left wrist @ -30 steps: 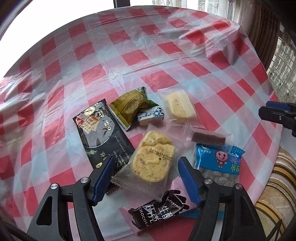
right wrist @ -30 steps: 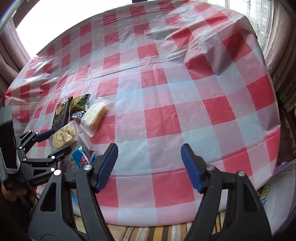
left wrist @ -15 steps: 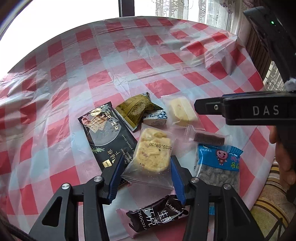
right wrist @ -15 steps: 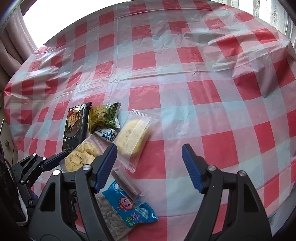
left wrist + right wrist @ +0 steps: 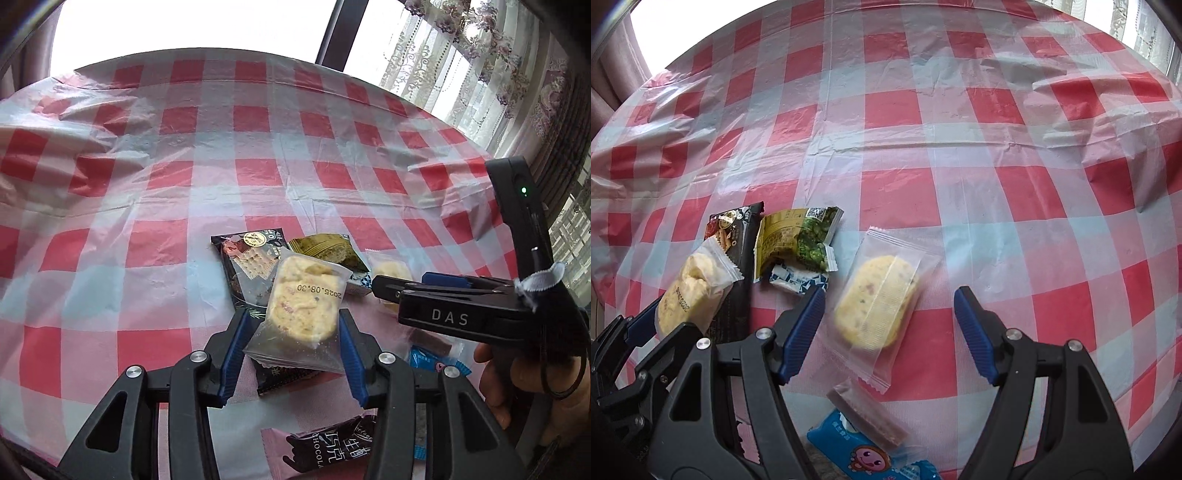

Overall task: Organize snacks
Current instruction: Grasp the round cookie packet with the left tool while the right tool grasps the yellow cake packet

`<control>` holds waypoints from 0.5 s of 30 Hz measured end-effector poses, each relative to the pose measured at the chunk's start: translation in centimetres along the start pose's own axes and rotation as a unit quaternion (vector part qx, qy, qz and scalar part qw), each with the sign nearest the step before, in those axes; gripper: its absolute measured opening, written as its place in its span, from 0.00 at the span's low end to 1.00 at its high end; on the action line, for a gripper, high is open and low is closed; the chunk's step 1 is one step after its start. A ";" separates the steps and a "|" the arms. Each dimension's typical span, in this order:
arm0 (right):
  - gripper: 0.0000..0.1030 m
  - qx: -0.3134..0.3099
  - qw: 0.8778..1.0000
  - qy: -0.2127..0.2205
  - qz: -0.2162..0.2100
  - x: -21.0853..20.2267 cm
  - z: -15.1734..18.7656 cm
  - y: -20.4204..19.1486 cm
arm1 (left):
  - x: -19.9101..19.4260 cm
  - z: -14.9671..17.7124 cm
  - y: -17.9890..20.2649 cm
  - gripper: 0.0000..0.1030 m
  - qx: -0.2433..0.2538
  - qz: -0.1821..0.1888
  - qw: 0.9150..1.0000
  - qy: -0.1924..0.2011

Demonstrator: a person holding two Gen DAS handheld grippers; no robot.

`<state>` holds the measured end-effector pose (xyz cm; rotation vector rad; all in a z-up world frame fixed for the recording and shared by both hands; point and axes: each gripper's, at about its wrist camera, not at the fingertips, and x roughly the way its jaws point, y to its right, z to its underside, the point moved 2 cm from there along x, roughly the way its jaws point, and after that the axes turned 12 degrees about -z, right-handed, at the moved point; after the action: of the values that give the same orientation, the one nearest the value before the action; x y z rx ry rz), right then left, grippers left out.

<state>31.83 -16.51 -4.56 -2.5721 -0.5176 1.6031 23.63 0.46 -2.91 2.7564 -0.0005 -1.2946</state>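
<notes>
My left gripper (image 5: 291,350) is shut on a clear-wrapped yellow cookie (image 5: 303,306) and holds it lifted above the black cracker pack (image 5: 251,266); it also shows in the right wrist view (image 5: 689,291). My right gripper (image 5: 890,325) is open and hovers over a second clear-wrapped yellow cake (image 5: 877,302) that lies flat between its fingers. In the left wrist view the right gripper (image 5: 384,288) reaches in from the right, over that cake (image 5: 391,271).
Snacks lie together on the red-checked tablecloth (image 5: 923,147): a green pack (image 5: 798,236), a small blue-white candy (image 5: 798,280), a brown bar (image 5: 868,413), a blue peanut pack (image 5: 864,454) and a chocolate pack (image 5: 325,450). Curtains (image 5: 480,74) hang behind the table.
My left gripper closed on the yellow cookie and lifted it off the table. My right gripper moved in left and down over the second yellow cake.
</notes>
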 end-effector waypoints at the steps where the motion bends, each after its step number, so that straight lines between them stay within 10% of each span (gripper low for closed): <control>1: 0.71 -0.003 1.000 0.001 0.006 0.1 -0.1 0.1 | 0.0 0.0 -0.1 0.46 -0.004 0.001 1.000 0.000; 15: 0.38 -0.021 0.999 0.018 0.023 0.0 0.1 1.4 | 0.1 0.0 0.1 0.46 -0.010 -0.002 1.000 0.000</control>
<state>32.07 -17.79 -4.97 -2.6571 -0.4985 1.5734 23.71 0.39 -2.97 2.7424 0.0178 -1.2874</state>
